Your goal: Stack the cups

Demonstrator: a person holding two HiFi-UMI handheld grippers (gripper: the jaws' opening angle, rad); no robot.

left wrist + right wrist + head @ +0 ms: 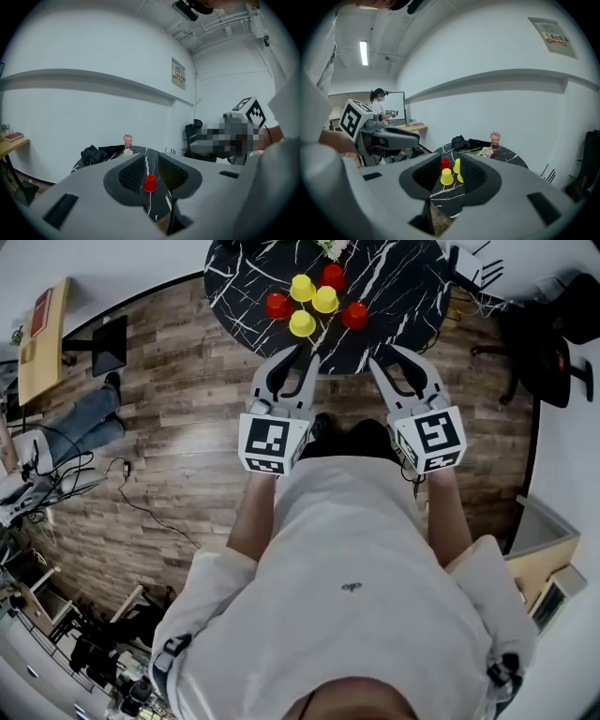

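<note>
The head view looks steeply down from above the person's shoulders. The round black table [394, 287] sits at the top of the frame, far from the lens, with the wood floor [169, 456] below it.

The left gripper view sits low behind the left gripper [151, 161]. It faces almost level across the table's near edge toward a white wall [93, 117].

The right gripper view sits likewise behind the right gripper [450, 164] and faces the same table.

All three views share the tabletop and the cups [325, 299]. Each gripper view also catches the other gripper at its side edge.
</note>
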